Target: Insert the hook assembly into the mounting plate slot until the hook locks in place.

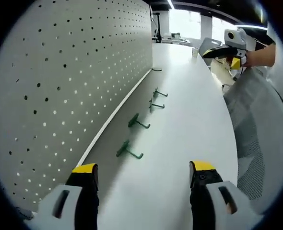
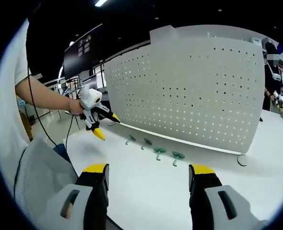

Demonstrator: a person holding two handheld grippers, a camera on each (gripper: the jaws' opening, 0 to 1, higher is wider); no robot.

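Observation:
Several green hooks lie in a row on the white table (image 1: 189, 124) in front of the upright white pegboard (image 1: 74, 76); the closest is a green hook (image 1: 129, 149). In the right gripper view the same row runs from one hook (image 2: 130, 139) to another (image 2: 178, 155), below the pegboard (image 2: 189, 91). My left gripper (image 1: 144, 172) is open and empty, short of the nearest hook. My right gripper (image 2: 148, 172) is also open and empty, back from the row. Each gripper shows in the other's view, held by a hand: left gripper (image 2: 108, 126), right gripper (image 1: 221, 57).
A dark hook (image 1: 156, 70) lies further along the board's foot; it also appears as a dark loop (image 2: 242, 160). Grey mesh of a chair (image 1: 256, 129) borders the table's edge. A person (image 2: 273, 76) stands beyond the board's far end.

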